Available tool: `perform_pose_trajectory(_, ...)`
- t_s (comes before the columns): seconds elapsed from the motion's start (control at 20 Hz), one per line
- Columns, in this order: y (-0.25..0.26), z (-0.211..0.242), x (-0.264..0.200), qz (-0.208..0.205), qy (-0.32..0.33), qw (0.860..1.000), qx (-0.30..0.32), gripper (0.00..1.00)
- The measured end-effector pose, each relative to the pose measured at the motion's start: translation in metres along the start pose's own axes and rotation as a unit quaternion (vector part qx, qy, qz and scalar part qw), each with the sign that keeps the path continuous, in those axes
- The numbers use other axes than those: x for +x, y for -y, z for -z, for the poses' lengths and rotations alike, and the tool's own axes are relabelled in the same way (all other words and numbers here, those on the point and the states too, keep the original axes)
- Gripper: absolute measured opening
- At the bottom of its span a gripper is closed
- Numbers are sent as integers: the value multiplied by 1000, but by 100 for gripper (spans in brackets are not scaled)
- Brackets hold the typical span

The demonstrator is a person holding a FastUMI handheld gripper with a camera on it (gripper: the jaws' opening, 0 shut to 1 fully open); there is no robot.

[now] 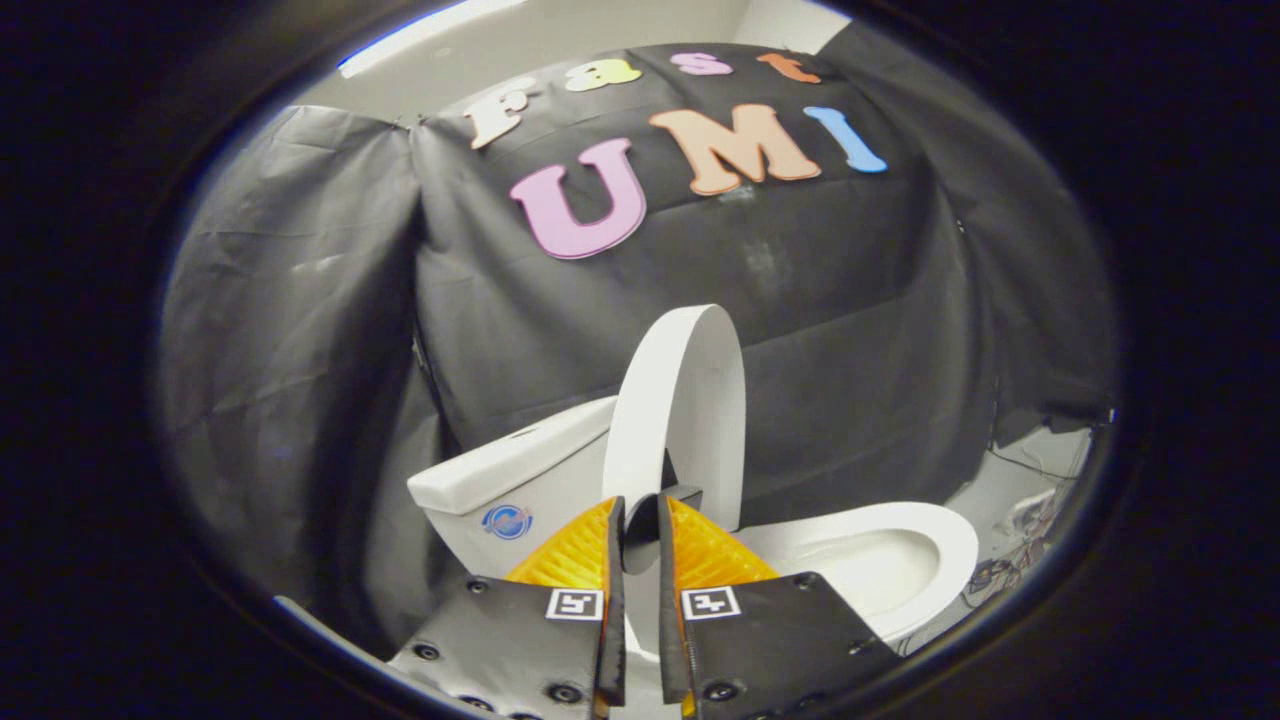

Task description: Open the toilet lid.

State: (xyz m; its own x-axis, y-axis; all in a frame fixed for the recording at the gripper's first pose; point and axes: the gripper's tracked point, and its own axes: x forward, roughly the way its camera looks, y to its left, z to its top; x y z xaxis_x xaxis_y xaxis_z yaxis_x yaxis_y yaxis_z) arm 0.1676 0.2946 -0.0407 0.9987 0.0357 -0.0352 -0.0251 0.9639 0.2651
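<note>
My gripper [640, 520] is nearly closed with its fingers pinching the edge of the toilet lid [685, 400], raised almost upright near the tank [500, 480] (bowl [890, 560] exposed), so letting go early might let it drop back.

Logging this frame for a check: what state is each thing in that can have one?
toilet lid: raised, standing about upright beside the tank.
toilet bowl: uncovered, rim showing.
tank: its cover on.
gripper: fingers nearly together with a narrow gap, at the lid's base; whether they pinch anything is unclear.
</note>
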Motion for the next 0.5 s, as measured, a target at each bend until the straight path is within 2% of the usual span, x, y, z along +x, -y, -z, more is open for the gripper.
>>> perform_pose_trajectory(0.5, -64, 14, 23, -99, -22, 993, -53, 14)
